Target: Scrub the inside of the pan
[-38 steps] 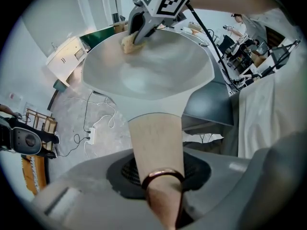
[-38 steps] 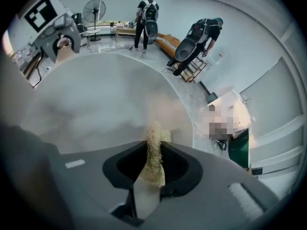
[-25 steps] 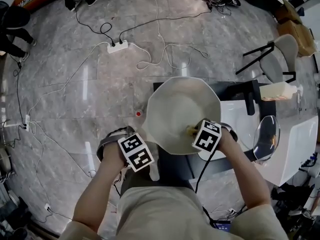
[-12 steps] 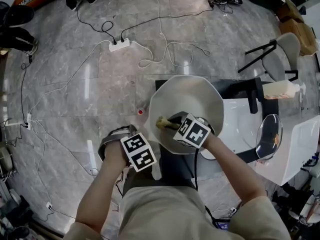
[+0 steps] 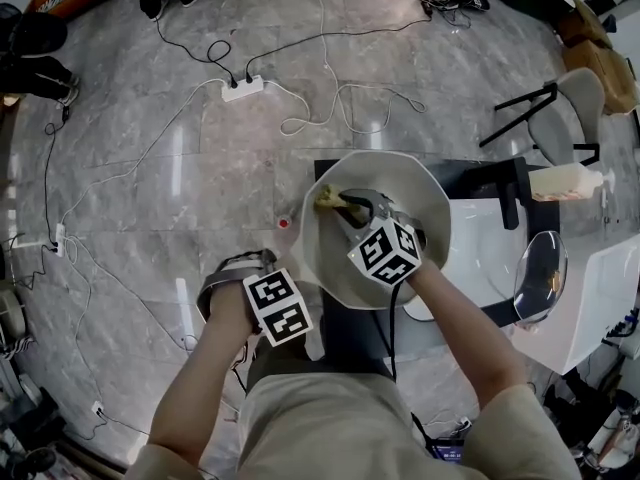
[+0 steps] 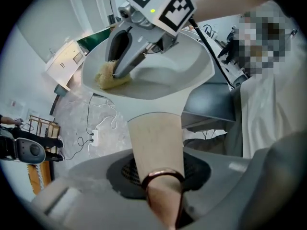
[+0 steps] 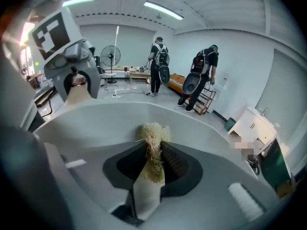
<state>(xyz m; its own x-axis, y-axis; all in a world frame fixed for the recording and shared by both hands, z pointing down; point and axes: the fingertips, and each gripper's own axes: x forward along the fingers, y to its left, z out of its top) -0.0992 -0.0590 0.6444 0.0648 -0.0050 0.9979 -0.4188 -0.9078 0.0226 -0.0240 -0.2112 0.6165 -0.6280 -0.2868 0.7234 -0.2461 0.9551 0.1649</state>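
The pan (image 5: 405, 180) is a pale, off-white vessel with a faceted, many-sided rim and a smooth, matte inside. It is held up in the air beside the white counter (image 5: 585, 293), over the grey marbled floor (image 5: 150, 168). Its handle (image 6: 156, 138) is a flat beige bar that widens towards the bowl, with a copper-coloured ring near its end. The left hand-held gripper (image 6: 160, 174) is clenched on that handle. In the pan is 1 thing: a straw-coloured scrubber (image 7: 154, 131), stringy and loose-fibred, pressed against the inner wall on the far left side, close to the rim. The right hand-held gripper (image 7: 153, 152) reaches into the bowl, its 2 jaws grasping the scrubber.
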